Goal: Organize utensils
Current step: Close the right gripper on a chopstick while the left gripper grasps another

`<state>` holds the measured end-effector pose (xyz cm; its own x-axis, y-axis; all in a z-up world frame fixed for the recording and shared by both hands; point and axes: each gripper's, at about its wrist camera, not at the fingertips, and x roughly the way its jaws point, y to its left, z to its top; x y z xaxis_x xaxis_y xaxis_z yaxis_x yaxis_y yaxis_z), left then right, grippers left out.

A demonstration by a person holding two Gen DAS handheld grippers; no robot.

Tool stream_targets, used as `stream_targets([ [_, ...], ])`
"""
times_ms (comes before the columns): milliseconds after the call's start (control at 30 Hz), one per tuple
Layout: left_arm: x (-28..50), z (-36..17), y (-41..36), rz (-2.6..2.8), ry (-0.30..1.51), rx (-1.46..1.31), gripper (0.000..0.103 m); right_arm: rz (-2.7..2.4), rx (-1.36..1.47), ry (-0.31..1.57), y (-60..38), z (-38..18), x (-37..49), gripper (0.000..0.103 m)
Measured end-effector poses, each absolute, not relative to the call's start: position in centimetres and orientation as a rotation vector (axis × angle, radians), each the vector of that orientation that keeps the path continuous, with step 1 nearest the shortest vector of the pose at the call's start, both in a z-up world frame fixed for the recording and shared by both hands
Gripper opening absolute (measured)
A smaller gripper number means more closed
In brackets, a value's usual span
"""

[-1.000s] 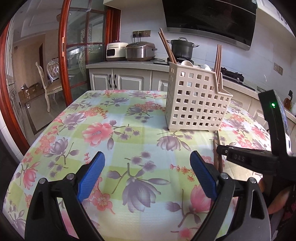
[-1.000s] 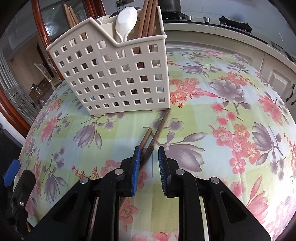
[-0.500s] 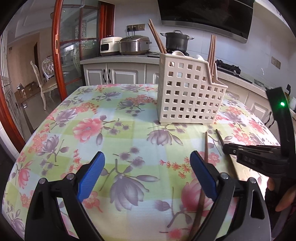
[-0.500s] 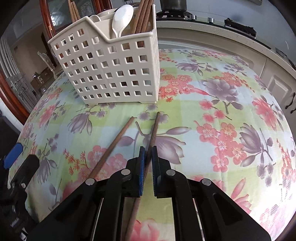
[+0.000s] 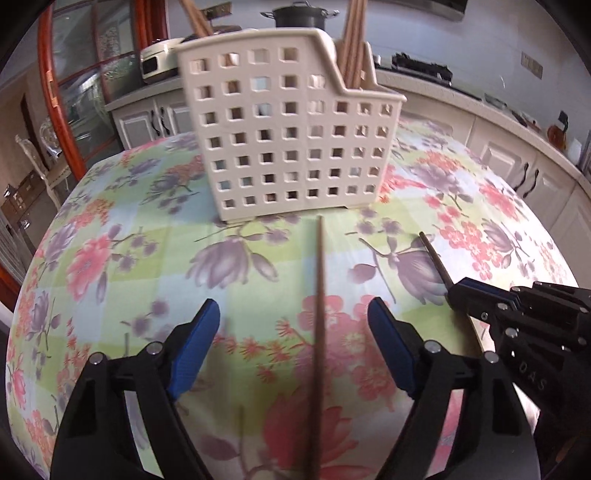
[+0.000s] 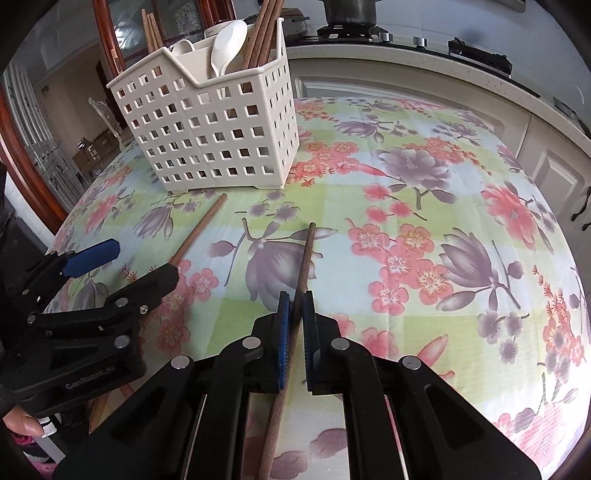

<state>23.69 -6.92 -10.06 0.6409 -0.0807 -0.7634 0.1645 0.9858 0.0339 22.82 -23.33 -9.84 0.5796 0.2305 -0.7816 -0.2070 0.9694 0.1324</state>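
1. From my left camera, the left hand-held gripper (image 5: 291,350) sits low over the desk (image 5: 110,280), in front of the basket (image 5: 291,136). Its jaws are closing but released: the blue pads stand apart on either side of a chopstick without touching it.
2. That left chopstick (image 5: 319,317) lies flat on the flowered cloth, its far tip just short of the basket's base, its near end running out of view at the bottom edge.
3. The basket, a cream one with square holes, stands upright on the desk. It holds chopsticks (image 6: 264,33) in the right compartment and a white spoon (image 6: 227,40) in the middle one; more sticks rise from its far left side.
4. Right of the basket's front, the right chopstick (image 6: 301,273) points toward the basket, its tip well short of it. It slopes back between the pads of the right hand-held gripper (image 6: 295,325).
5. I see that gripper clenched on the right chopstick, both blue pads pressed to the shaft, more stick trailing behind them toward me.
6. In the right camera the left gripper appears at the left edge, beside the basket's near left corner line, with a fingertip (image 6: 22,424) showing under it.
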Motion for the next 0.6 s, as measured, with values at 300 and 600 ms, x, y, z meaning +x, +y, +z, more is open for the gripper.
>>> stream_targets([
  [300, 27.5, -11.0, -8.9, -0.148, 0.944, 0.132, 0.057, 0.268, 0.058, 0.92, -24.2, -9.8, 22.9, 0.006],
  [600, 26.3, -10.8, -8.1, -0.194, 0.923, 0.106, 0.006, 0.244, -0.003, 0.904, -23.3, -9.9, 23.2, 0.011],
])
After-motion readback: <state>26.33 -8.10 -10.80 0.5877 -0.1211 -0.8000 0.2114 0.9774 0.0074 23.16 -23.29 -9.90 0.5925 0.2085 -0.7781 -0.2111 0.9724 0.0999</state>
